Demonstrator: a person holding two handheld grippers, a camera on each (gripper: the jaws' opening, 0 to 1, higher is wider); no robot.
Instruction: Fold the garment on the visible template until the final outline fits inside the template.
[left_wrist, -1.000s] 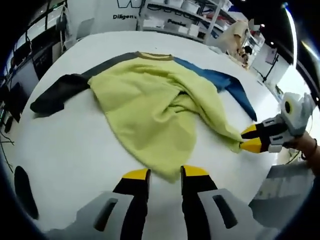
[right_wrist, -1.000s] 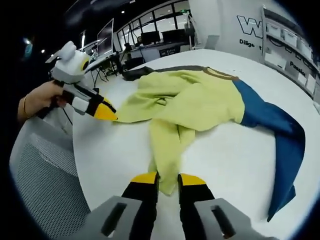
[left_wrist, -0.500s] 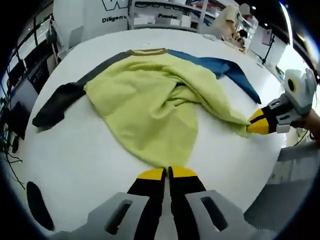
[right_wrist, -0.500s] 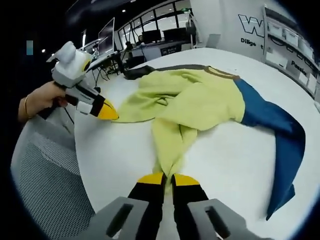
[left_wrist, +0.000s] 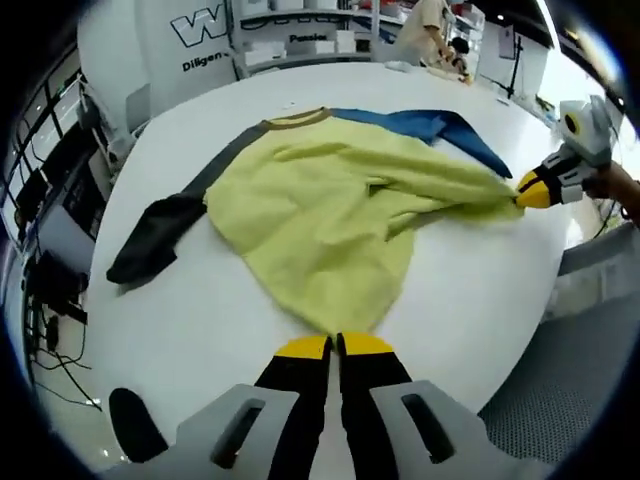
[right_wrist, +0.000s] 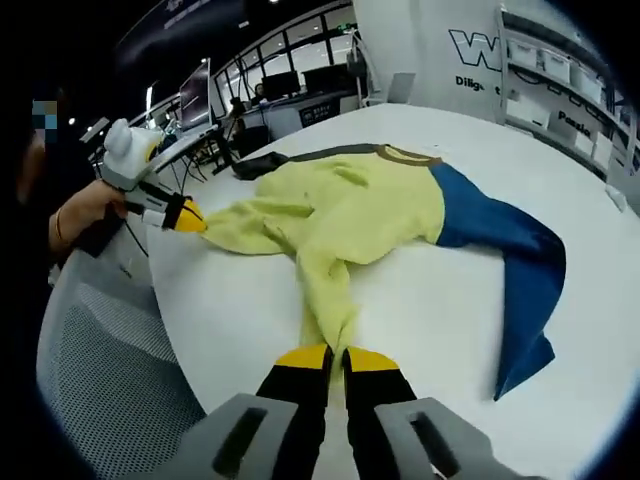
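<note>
A mesh chair (right_wrist: 110, 380) sits by the white table (left_wrist: 230, 310). Both grippers — left gripper (left_wrist: 335, 347), right gripper (right_wrist: 335, 355) — pinch the yellow shirt (left_wrist: 330, 210), now stretched flatter than before.

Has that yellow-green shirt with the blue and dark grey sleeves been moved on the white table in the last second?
Yes. The yellow-green shirt has been stretched flatter: its two gripped hem corners have spread apart toward the white table edge.

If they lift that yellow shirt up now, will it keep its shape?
Probably not. The shirt already bunches into soft folds where each gripper pinches its hem, so it would likely sag. Its blue sleeve lies limp and would probably dangle.
</note>
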